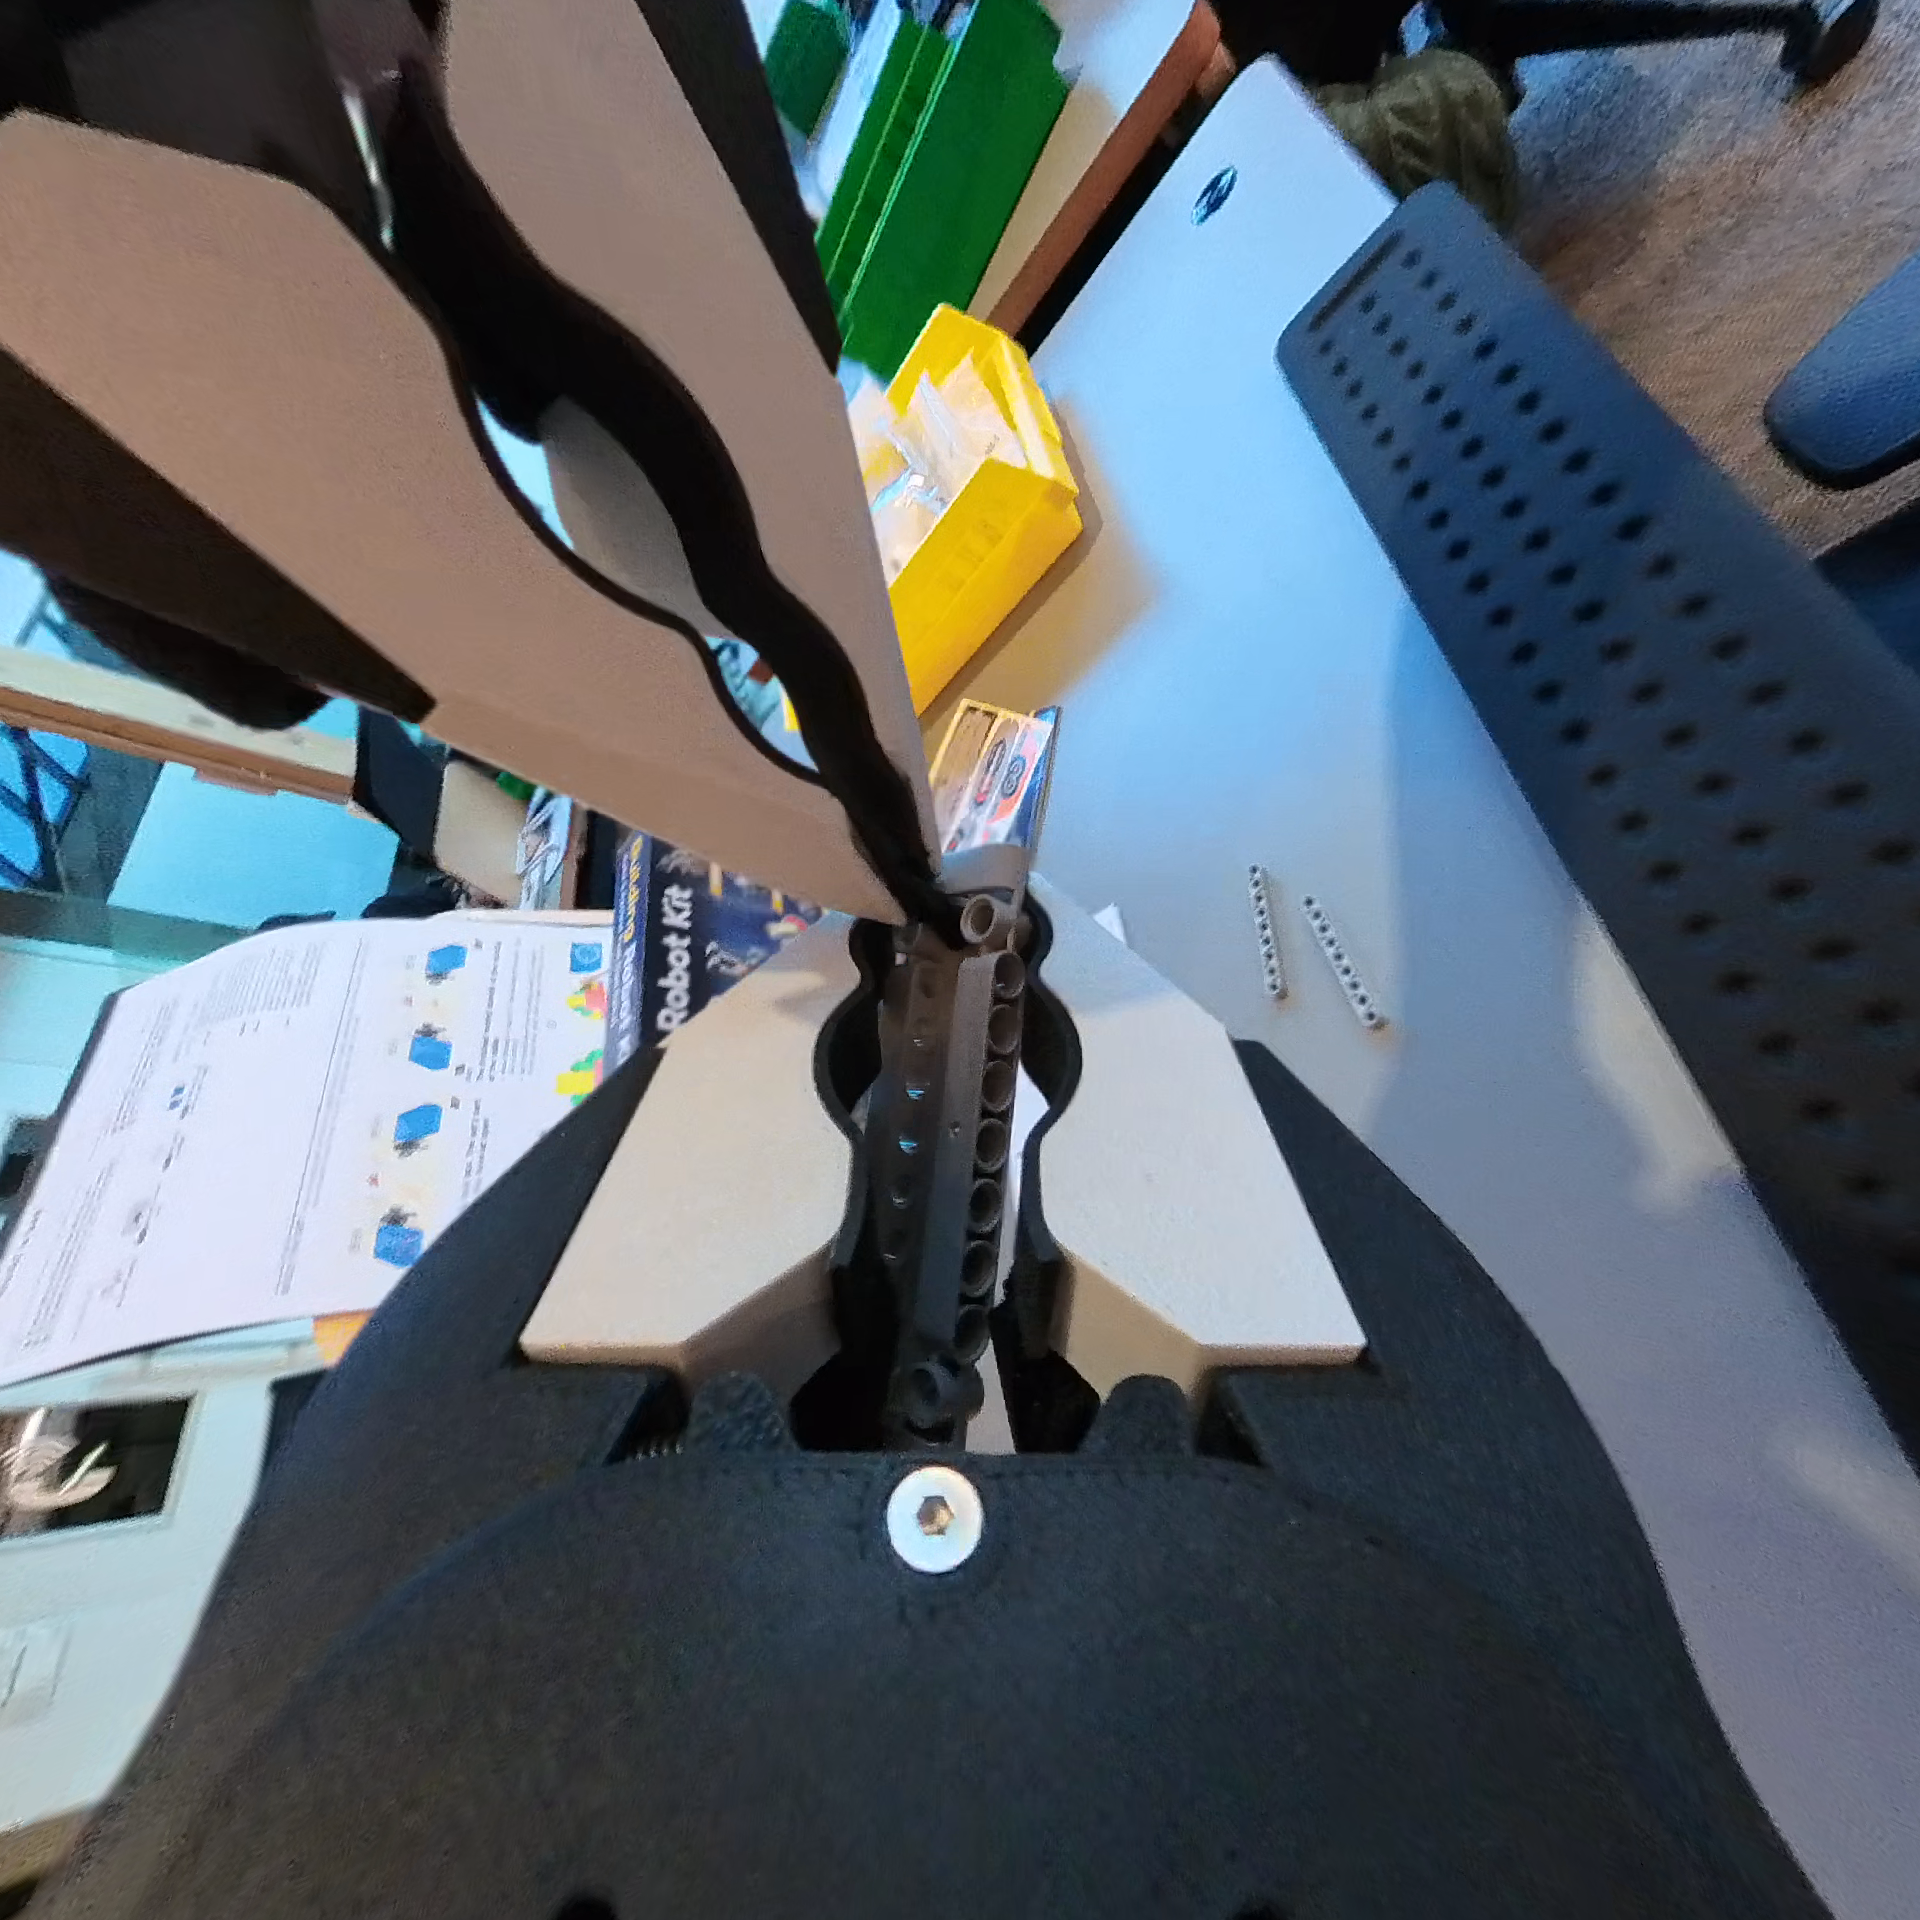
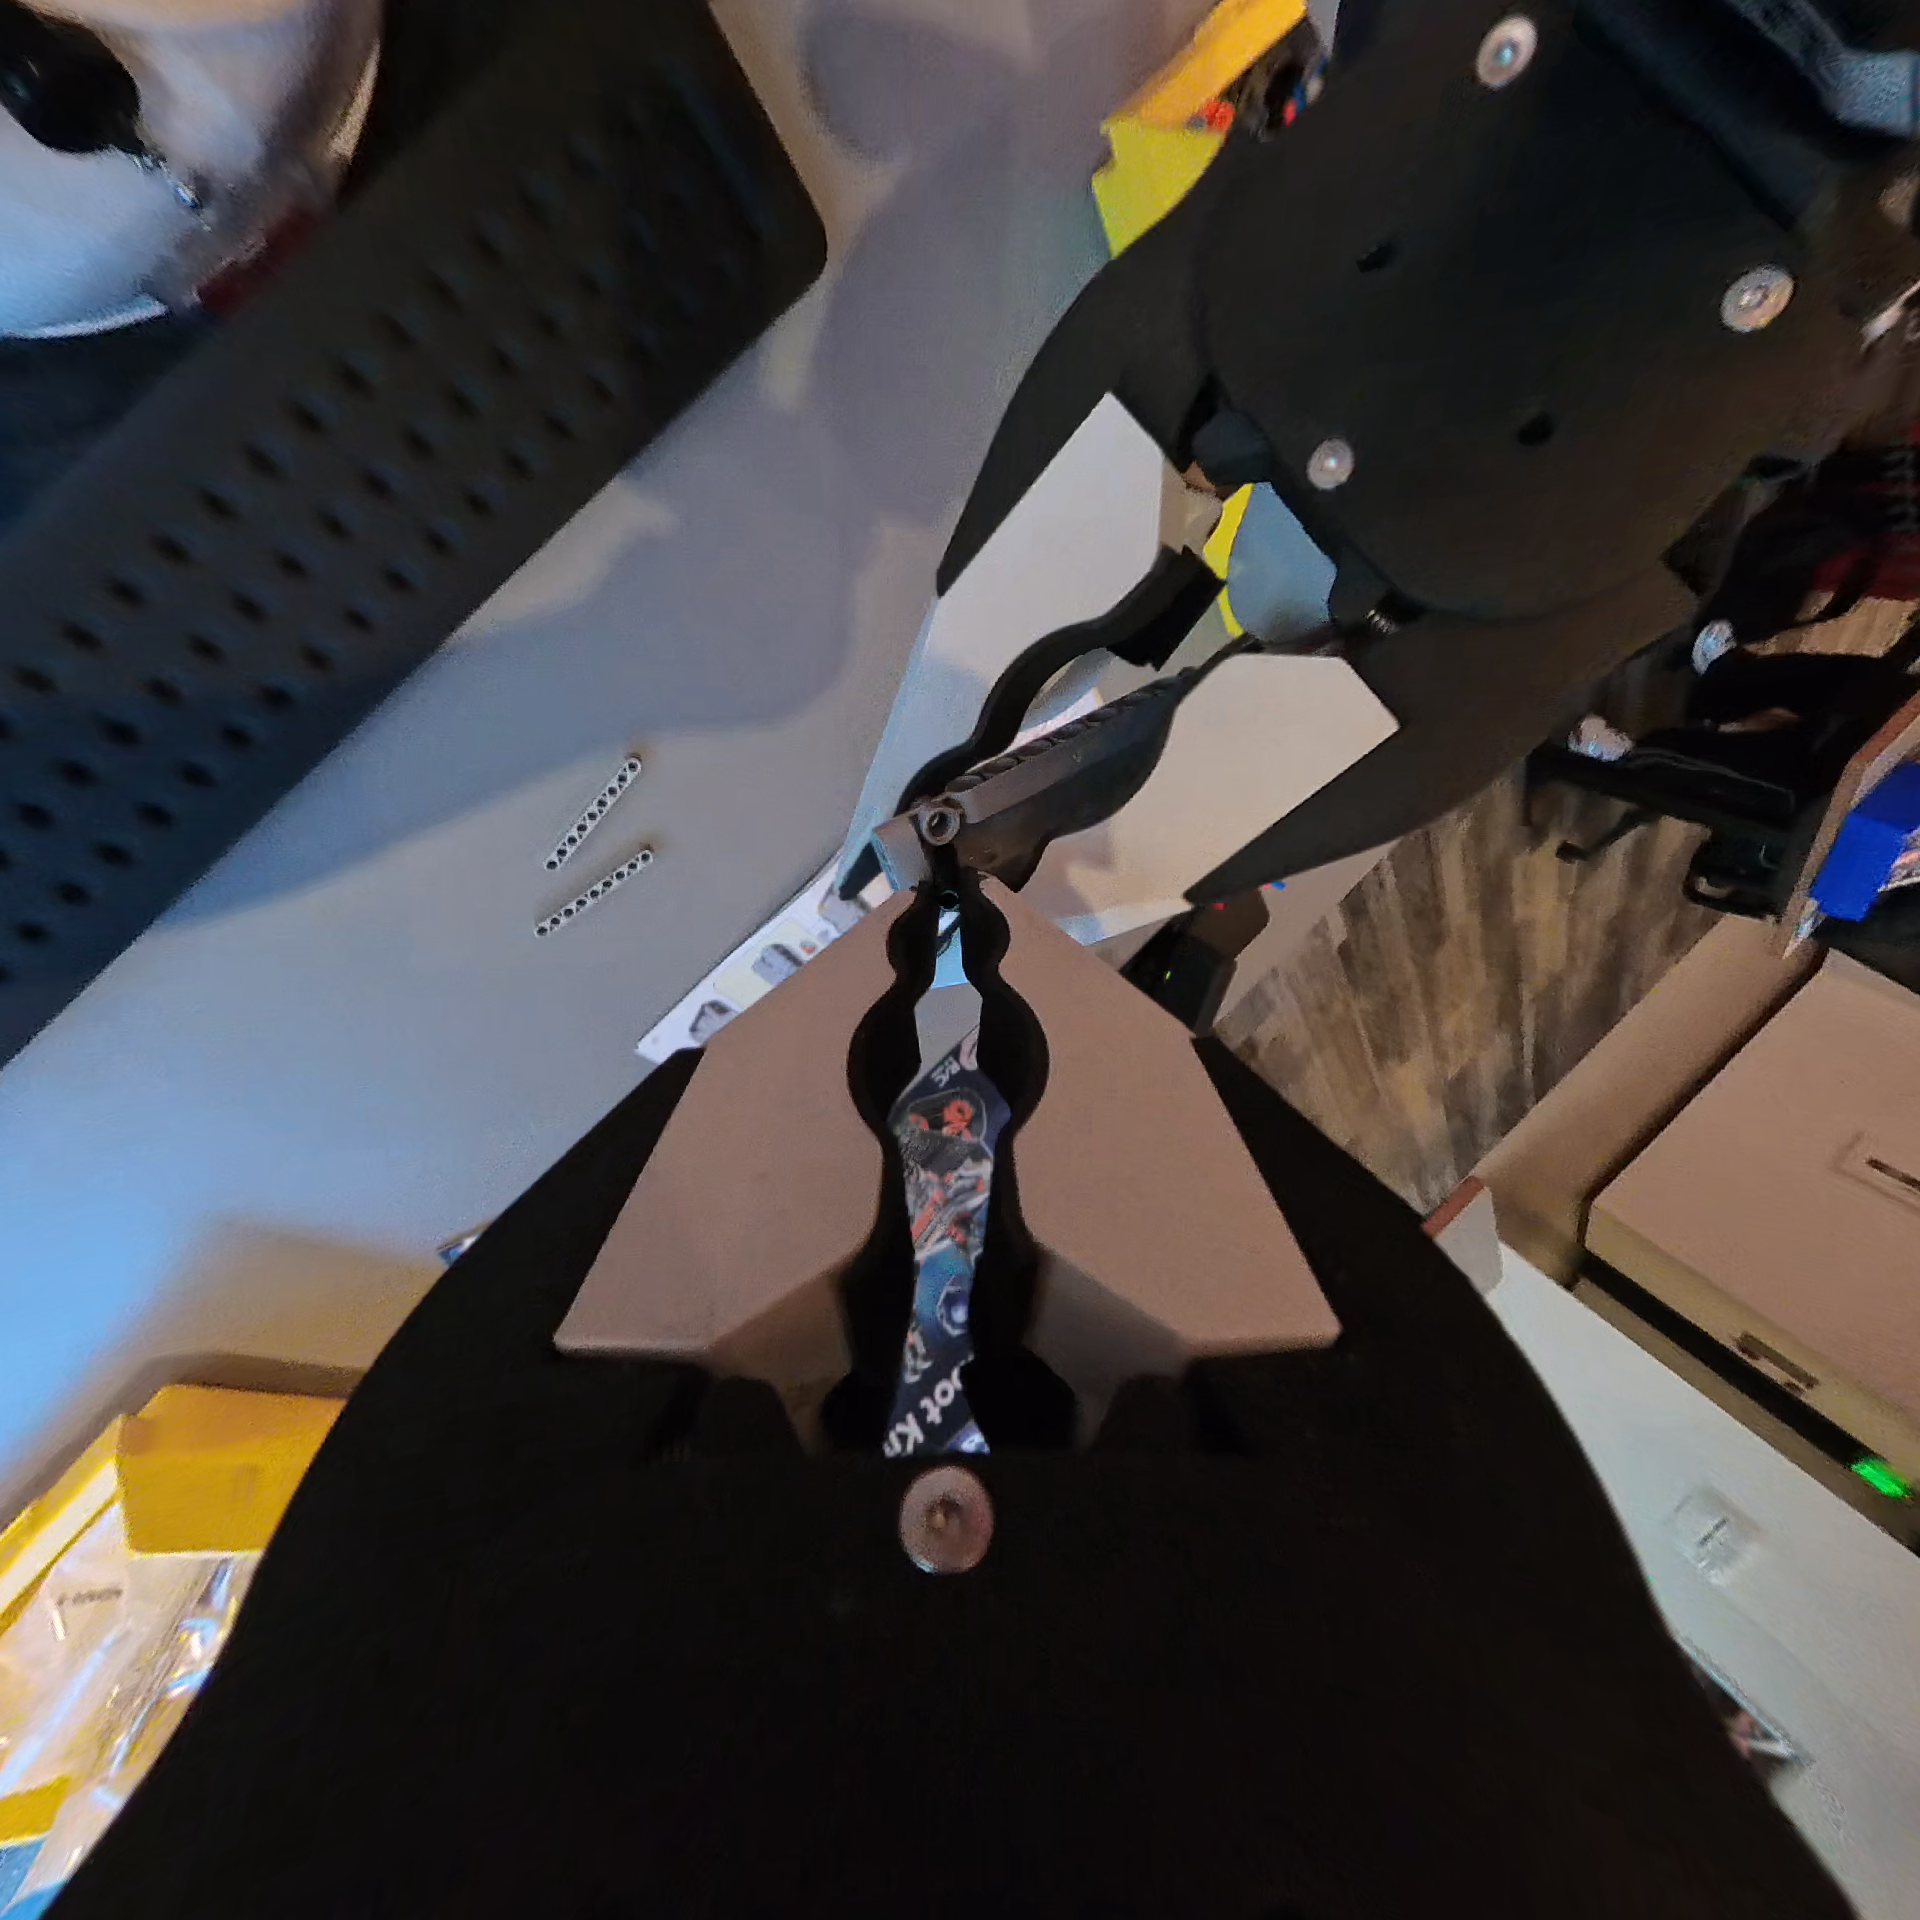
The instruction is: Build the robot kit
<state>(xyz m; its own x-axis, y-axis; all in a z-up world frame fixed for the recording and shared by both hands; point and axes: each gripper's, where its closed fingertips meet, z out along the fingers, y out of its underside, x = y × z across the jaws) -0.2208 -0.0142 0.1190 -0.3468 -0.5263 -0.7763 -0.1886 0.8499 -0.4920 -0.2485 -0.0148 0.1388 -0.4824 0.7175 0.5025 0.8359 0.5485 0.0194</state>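
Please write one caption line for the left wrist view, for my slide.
Left gripper fingers clamp a dark grey perforated beam while the right gripper pinches its far tip above the white table.

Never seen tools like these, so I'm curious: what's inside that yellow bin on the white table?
The yellow bin holds small clear plastic bags, piled loosely. What the bags contain and whatever lies beneath them can't be seen; the bin's wall covers the bottom.
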